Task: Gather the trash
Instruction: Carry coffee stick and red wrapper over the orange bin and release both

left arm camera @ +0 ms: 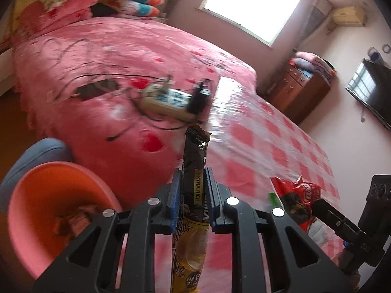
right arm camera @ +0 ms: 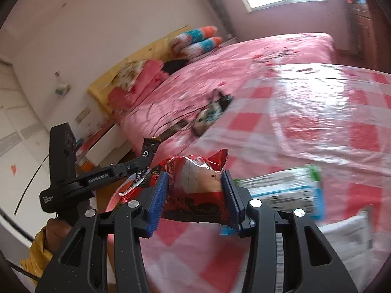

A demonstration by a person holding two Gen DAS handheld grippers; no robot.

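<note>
Over the checked table (left arm camera: 288,131), both grippers loaded: left gripper (left arm camera: 193,195) pinching a dark sachet (left arm camera: 195,171), long axis upright between the pads; right gripper (right arm camera: 195,195) clamped on a crumpled red wrapper (right arm camera: 195,185). Pink bin (left arm camera: 48,195) low left, nearer the left hand. More packets (right arm camera: 286,188) lying beyond the right fingers.

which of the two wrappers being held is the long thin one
The dark brown and yellow coffee sachet in the left tool: a narrow upright strip. The red snack wrapper in the right tool is wide and crumpled.

Two close wrist views, downward-forward, sharing pink bed (left arm camera: 117,56).
</note>
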